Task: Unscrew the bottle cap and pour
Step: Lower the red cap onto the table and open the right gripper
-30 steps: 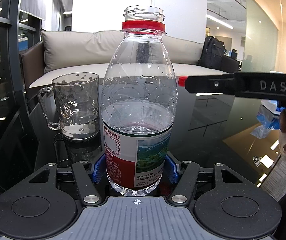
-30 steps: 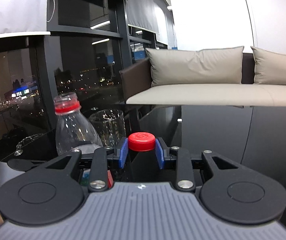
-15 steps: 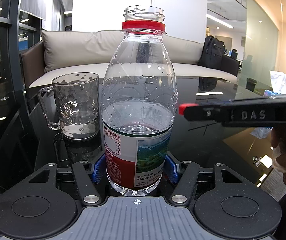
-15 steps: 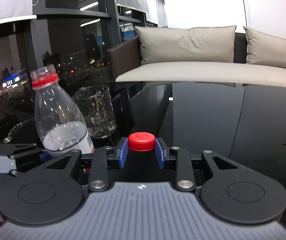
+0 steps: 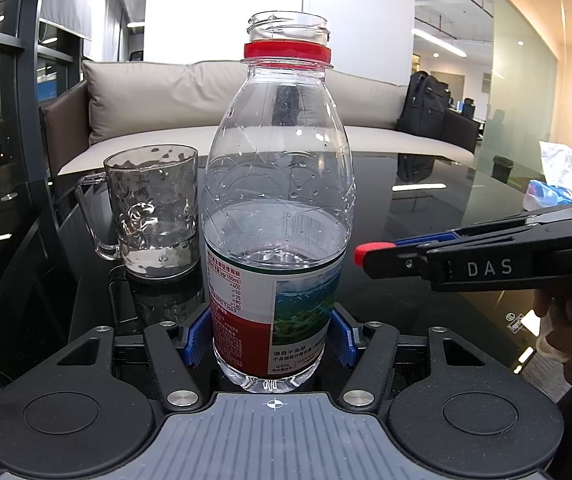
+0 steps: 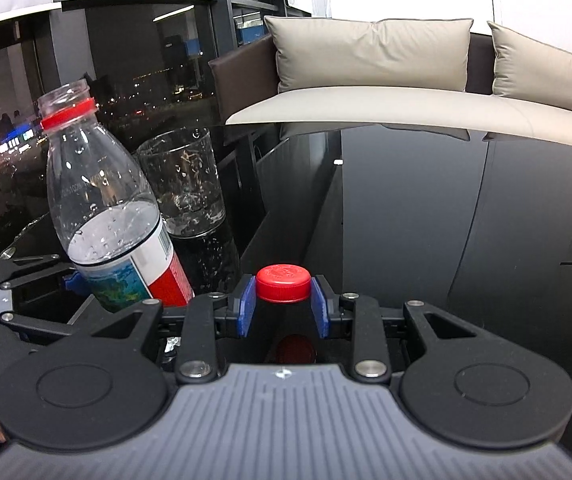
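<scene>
An open clear water bottle (image 5: 278, 208) with a red neck ring and a red-and-green label stands upright on the black glass table, about half full. My left gripper (image 5: 272, 340) is shut on the bottle's base. A glass mug (image 5: 154, 212) with a little water stands just behind and left of it. My right gripper (image 6: 284, 308) is shut on the red cap (image 6: 283, 282), low over the table to the right of the bottle (image 6: 106, 208). The mug (image 6: 182, 184) shows behind the bottle there. The right gripper (image 5: 370, 256) shows side-on in the left wrist view.
The black glass table (image 6: 446, 220) reflects the room. A beige sofa (image 5: 190, 104) runs along its far edge. A blue-and-white packet (image 5: 546, 192) lies at the table's right. A dark backpack (image 5: 426, 108) sits on the sofa's right end.
My right gripper has moved down toward the table with the cap in it, staying to the right of the bottle. The bottle, mug and left gripper have not moved.
</scene>
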The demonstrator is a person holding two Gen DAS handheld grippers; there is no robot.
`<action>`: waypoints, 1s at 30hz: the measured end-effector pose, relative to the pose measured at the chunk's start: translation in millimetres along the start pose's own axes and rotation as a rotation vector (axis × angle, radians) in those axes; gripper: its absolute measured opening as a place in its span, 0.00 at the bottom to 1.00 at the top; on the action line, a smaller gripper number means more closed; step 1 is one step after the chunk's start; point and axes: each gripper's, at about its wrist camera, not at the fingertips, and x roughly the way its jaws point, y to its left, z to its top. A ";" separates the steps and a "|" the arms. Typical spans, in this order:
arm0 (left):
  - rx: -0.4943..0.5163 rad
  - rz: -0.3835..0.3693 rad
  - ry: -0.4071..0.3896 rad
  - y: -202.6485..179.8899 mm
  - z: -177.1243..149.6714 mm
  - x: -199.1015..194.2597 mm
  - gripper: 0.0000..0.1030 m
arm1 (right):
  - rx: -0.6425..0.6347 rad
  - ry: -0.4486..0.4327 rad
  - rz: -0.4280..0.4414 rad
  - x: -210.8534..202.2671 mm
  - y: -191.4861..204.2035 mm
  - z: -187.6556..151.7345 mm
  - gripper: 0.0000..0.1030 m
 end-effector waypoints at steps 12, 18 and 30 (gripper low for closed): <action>0.001 0.000 0.001 -1.1 0.3 0.7 0.54 | 0.007 0.058 -0.005 11.1 -3.7 0.1 0.31; 0.001 0.000 0.002 -1.1 0.4 1.2 0.54 | 0.010 0.078 0.000 16.4 -5.3 -1.6 0.31; 0.003 0.001 0.003 -0.2 1.1 1.9 0.54 | 0.015 0.113 -0.002 23.6 -7.3 -4.3 0.31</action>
